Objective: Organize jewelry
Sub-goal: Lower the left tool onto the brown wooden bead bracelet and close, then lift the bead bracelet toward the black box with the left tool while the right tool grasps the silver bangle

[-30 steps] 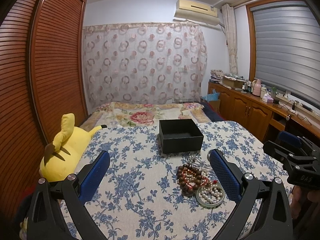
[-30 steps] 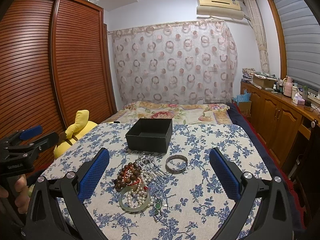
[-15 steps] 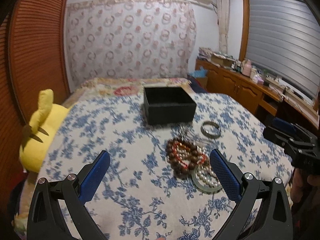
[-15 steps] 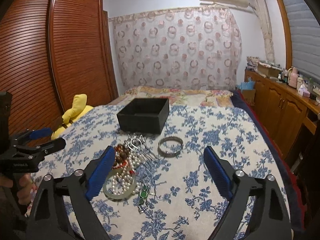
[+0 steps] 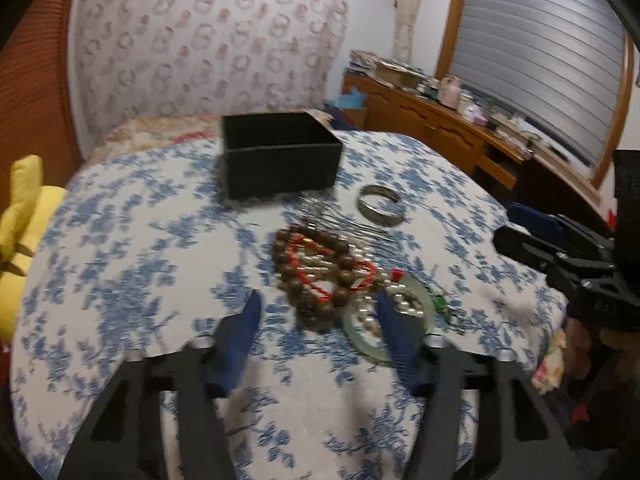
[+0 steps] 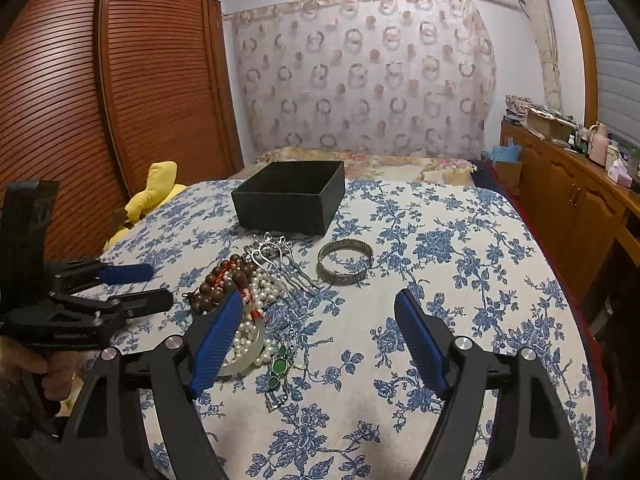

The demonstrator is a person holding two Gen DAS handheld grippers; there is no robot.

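Blue-flowered bedspread [image 6: 460, 248] filling the middle and lower frame of both views. Black open-topped box [image 6: 290, 202] at upper centre of the right wrist view, upper centre [image 5: 280, 160] in the blurred left wrist view. Left claw [image 5: 318, 316] at bottom centre, spread wide, pinching nothing, the brown bead bracelet [image 5: 316, 272] showing between its blue pads; seen side-on at left edge [image 6: 132, 286] from the right wrist. Right claw [image 6: 320, 316] at bottom centre, also spread and empty. Jewelry pile left of centre: brown bead bracelet [image 6: 218, 286], pearl strand [image 6: 258, 292] lying in and over a pale jade bangle [image 6: 260, 342]. Silver bangle [image 6: 346, 262] just right of the pile, apart. Silver hairpins [image 6: 276, 256] between box and beads. Green pendant [image 6: 278, 366] at the pile's lower edge.
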